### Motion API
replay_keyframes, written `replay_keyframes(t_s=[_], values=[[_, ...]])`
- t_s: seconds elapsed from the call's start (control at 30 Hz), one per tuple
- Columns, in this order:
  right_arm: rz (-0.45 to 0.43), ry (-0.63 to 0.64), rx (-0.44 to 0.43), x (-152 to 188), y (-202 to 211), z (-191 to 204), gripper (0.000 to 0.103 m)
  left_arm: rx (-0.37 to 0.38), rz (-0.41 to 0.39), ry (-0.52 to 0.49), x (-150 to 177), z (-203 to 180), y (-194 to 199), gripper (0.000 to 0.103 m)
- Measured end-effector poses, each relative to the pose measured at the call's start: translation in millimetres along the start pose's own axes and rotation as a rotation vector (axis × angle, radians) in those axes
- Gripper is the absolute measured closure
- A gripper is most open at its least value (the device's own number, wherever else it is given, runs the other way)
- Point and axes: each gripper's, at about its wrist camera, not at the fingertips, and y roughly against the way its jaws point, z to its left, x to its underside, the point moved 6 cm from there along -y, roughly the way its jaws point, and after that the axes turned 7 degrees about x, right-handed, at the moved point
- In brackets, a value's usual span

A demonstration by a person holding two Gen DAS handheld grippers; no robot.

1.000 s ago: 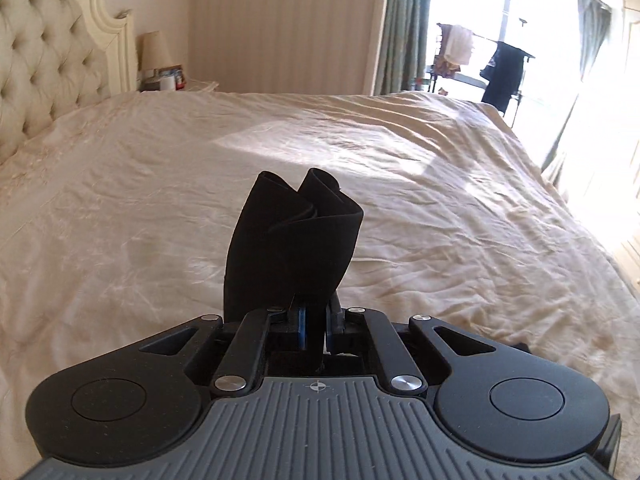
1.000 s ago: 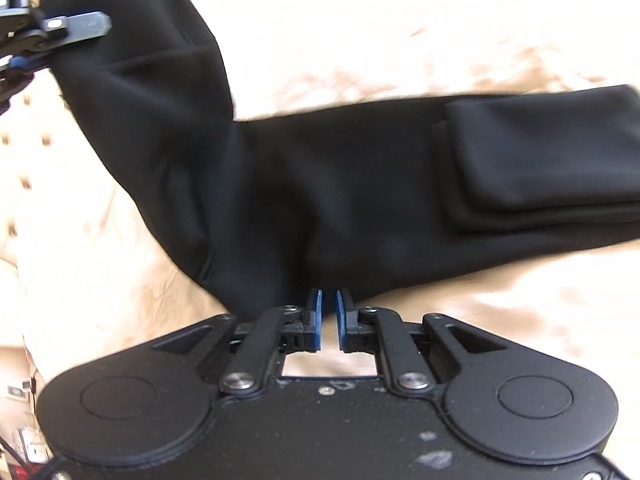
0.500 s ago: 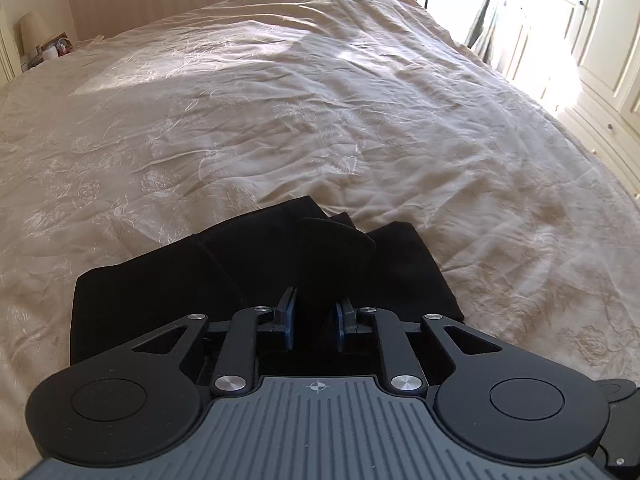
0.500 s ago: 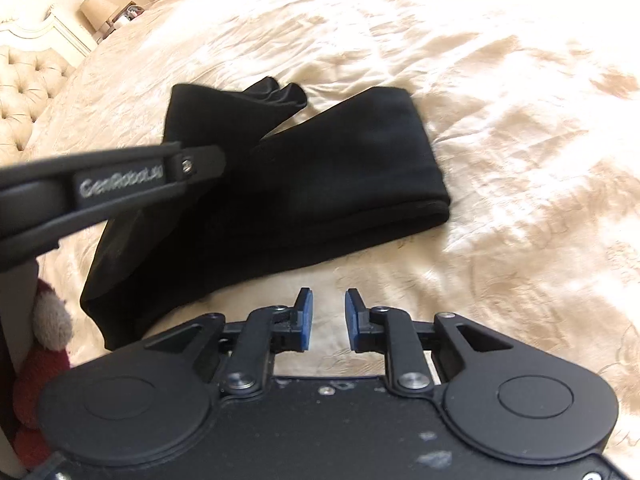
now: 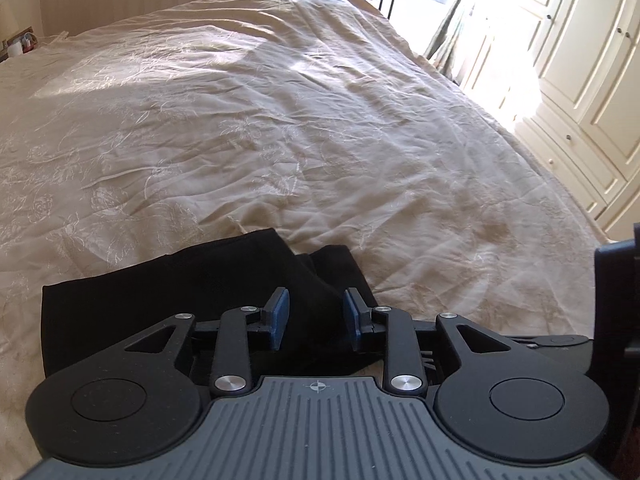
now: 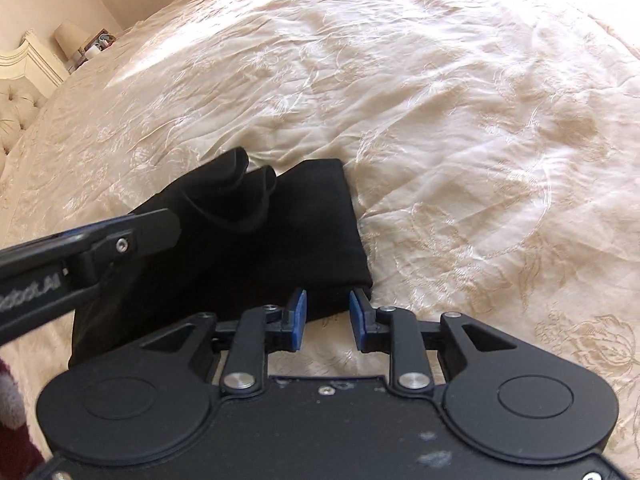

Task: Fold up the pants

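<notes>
The folded pants (image 5: 168,300) lay on the bed (image 5: 280,128), long axis crosswise. Both jaws had just been opening: left hand-held gripper (image 5: 316,316) released over them, right hand-held gripper (image 6: 327,316) empty at their near right corner.

Home bedroom: bed (image 5: 280,120), tufted headboard (image 6: 16,104), wardrobe (image 5: 580,60).

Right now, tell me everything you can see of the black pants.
The black pants look like soft, matte, stretchy fabric, folded into a compact stack lying on the cream bedspread. The right edge is a fairly straight fold; at the far end a loose, curled piece stands up unevenly. The left gripper has its jaws open over the fabric, having just been opening; neither gripper pinches it.
</notes>
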Motion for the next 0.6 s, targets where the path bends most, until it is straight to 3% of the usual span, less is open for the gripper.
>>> replay_keyframes(t_s=[0.13, 0.2, 0.33, 0.47, 0.6], values=[[-0.015, -0.007, 0.040, -12.4, -4.5, -0.9, 0.075, 0.051, -0.040, -0.021, -1.8, -0.7, 17.4, 0.073], [-0.030, -0.010, 0.041, -19.6, -3.3, -0.6, 0.073, 0.030, -0.065, 0.003, -0.1, 13.4, 28.9, 0.070], [-0.067, 0.000, -0.015, -33.2, -6.9, 12.5, 0.066, -0.076, -0.042, 0.152, 12.7, 72.5, 37.9, 0.070], [-0.050, 0.028, -0.071, -41.4, -19.1, 32.3, 0.060, -0.222, 0.036, 0.323, 41.4, 146.2, 38.1, 0.070], [-0.024, 0.102, -0.082, -46.3, -34.0, 52.2, 0.056, -0.277, 0.126, 0.408, 74.9, 188.4, 34.6, 0.070]])
